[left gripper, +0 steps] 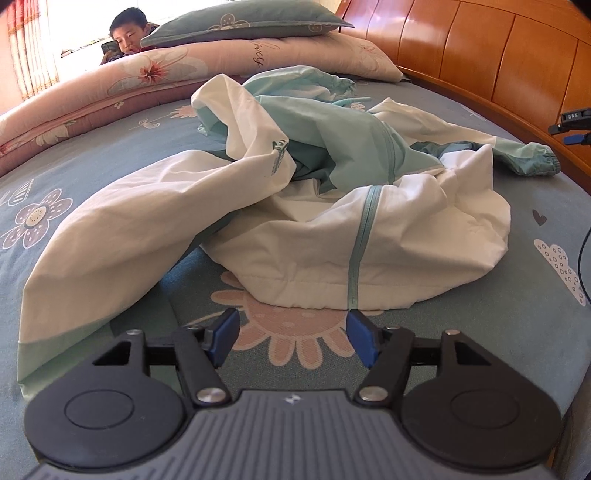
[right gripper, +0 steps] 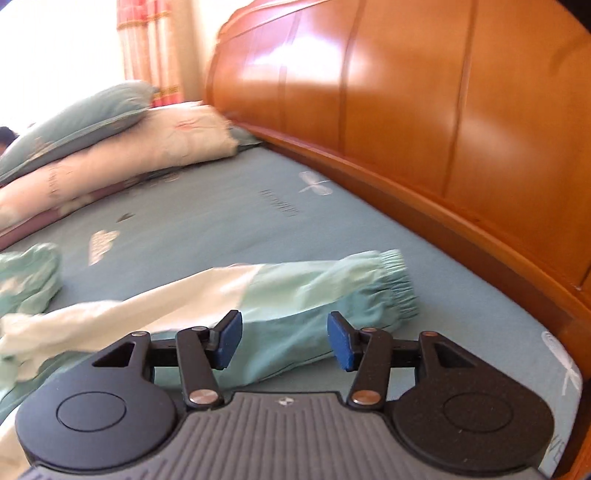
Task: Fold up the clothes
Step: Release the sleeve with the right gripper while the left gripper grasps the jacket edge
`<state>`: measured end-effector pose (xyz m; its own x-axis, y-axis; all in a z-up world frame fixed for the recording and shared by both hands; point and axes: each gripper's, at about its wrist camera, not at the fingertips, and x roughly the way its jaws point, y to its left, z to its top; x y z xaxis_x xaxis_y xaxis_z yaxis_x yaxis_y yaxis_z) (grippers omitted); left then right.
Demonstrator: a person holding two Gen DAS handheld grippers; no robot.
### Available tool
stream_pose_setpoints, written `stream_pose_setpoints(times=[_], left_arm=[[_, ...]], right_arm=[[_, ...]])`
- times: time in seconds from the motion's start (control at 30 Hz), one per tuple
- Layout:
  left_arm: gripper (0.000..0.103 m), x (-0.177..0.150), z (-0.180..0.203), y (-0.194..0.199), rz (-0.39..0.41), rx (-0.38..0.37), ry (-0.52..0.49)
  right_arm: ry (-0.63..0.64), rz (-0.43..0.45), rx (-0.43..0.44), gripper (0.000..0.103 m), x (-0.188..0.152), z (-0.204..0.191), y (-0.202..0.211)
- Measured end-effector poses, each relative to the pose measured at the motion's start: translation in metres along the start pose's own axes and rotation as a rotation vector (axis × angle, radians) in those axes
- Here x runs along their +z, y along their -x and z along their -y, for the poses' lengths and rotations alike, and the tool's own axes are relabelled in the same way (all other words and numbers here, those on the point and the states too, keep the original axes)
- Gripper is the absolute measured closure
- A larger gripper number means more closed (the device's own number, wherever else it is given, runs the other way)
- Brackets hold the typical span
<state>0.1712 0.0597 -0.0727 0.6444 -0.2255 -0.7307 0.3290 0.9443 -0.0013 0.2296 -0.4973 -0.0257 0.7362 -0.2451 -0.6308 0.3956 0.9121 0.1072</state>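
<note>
While the jacket [left gripper: 295, 206] lies crumpled on the bed [left gripper: 517, 295], its hem is seen at 12 o'clock just beyond the empty, open left hand-held gripper [left gripper: 291, 338]; its sleeve [right gripper: 303, 295], running toward 2 o'clock, is framed by the open right hand-held gripper [right gripper: 284, 339].

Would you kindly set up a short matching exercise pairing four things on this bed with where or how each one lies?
Things:
1. jacket
2. elastic-cuffed sleeve
3. teal pillow
4. left gripper

Places or states:
A. stacked on top of the folded quilt
B. stretched out toward the wooden headboard
C. open above the pink flower print, nothing between its jaws
D. crumpled in a heap mid-bed, zipper showing

Pairs: 1-D, 2-B, 3-A, 4-C
</note>
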Motion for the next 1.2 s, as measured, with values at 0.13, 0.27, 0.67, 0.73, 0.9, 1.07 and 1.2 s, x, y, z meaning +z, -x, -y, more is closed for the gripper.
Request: stream_pose_setpoints(times=[0.13, 0.27, 0.67, 0.73, 0.9, 1.07, 1.2], left_arm=[[0.032, -0.017, -0.021, 0.028, 0.026, 0.039, 0.061], [0.031, -0.036, -0.04, 0.053, 0.06, 0.113, 0.075], [0.04, -0.073, -0.116, 0.051, 0.06, 0.275, 0.233], [0.038, -0.081, -0.127, 0.045, 0.063, 0.212, 0.326], [0.038, -0.096, -0.146, 0.023, 0.053, 0.068, 0.502], [0.09, -0.093, -0.141, 0.018, 0.042, 0.059, 0.5], [0.097, -0.074, -0.14, 0.053, 0.115, 0.232, 0.394]], right_arm=[[0.174, -0.058, 0.198, 0.047, -0.024, -0.074, 0.033], [0.352, -0.087, 0.363, 0.045, -0.055, -0.155, 0.069], [0.499, -0.141, 0.634, 0.04, -0.179, -0.288, 0.146], [0.481, -0.177, 0.65, 0.04, -0.191, -0.292, 0.148], [0.473, -0.223, 0.598, 0.039, -0.204, -0.291, 0.146], [0.438, -0.235, 0.563, 0.039, -0.205, -0.281, 0.144], [0.418, -0.23, 0.54, 0.038, -0.202, -0.274, 0.144]])
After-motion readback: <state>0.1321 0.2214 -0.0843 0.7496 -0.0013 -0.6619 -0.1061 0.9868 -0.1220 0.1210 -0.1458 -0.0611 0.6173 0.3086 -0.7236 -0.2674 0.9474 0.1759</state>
